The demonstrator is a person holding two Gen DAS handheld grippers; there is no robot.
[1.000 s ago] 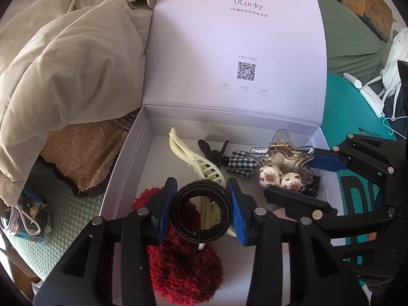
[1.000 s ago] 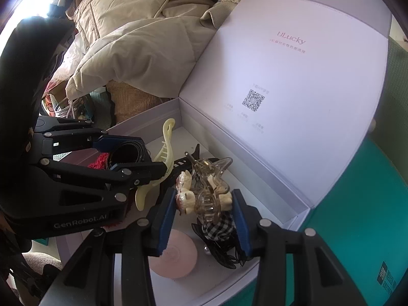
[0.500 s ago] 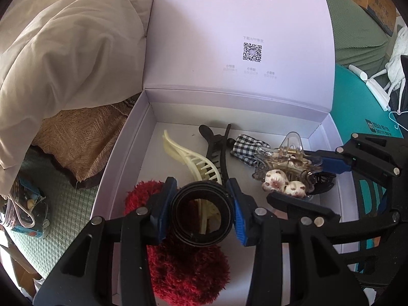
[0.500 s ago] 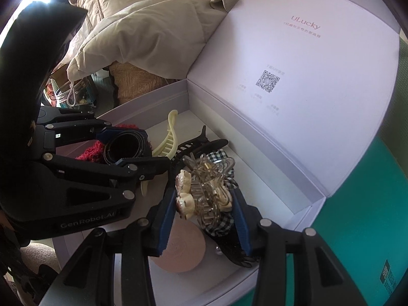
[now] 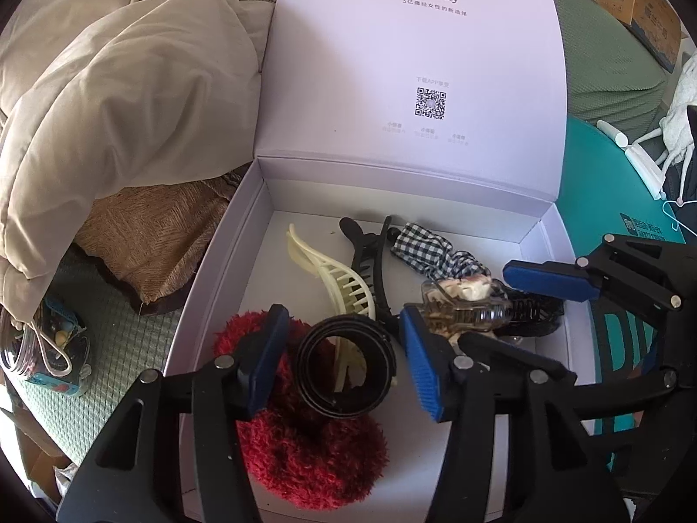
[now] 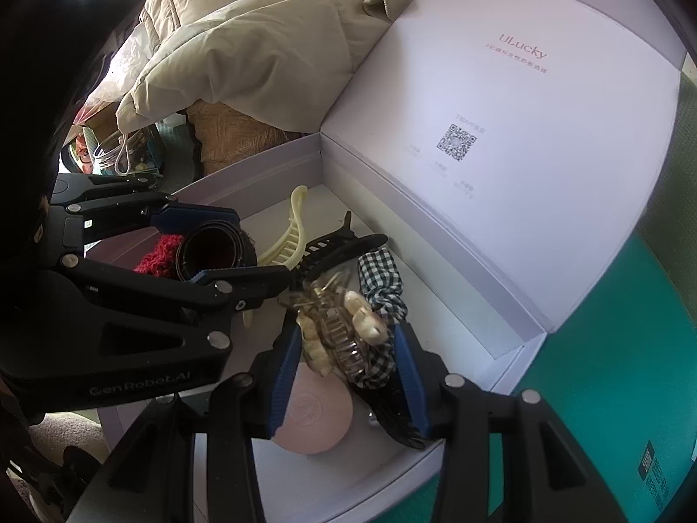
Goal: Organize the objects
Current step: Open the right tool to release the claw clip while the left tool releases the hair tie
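Note:
An open lilac box [image 5: 218, 270] holds hair accessories. My left gripper [image 5: 344, 361] is open over its near left part; a black band ring [image 5: 346, 368] lies loose between the pads on a red fuzzy scrunchie [image 5: 313, 457]. My right gripper [image 6: 348, 348] is open over the box's right part; a clear claw clip with cat figures [image 6: 344, 335] sits between the pads, and also shows in the left wrist view [image 5: 466, 309]. A cream hair clip [image 5: 335, 279], a black clip [image 5: 370, 253] and a checked scrunchie [image 5: 431, 248] lie in the box.
The box lid [image 5: 414, 65] stands upright at the back. A beige quilt [image 5: 109, 87] lies left of the box. A teal surface [image 6: 610, 370] lies to the right. A pink round disc [image 6: 313, 418] lies in the box under my right gripper. A cardboard carton [image 5: 640, 13] sits far right.
Both grippers have opened. The black ring dropped from the left gripper onto the red scrunchie. The claw clip is let go and has tipped over.

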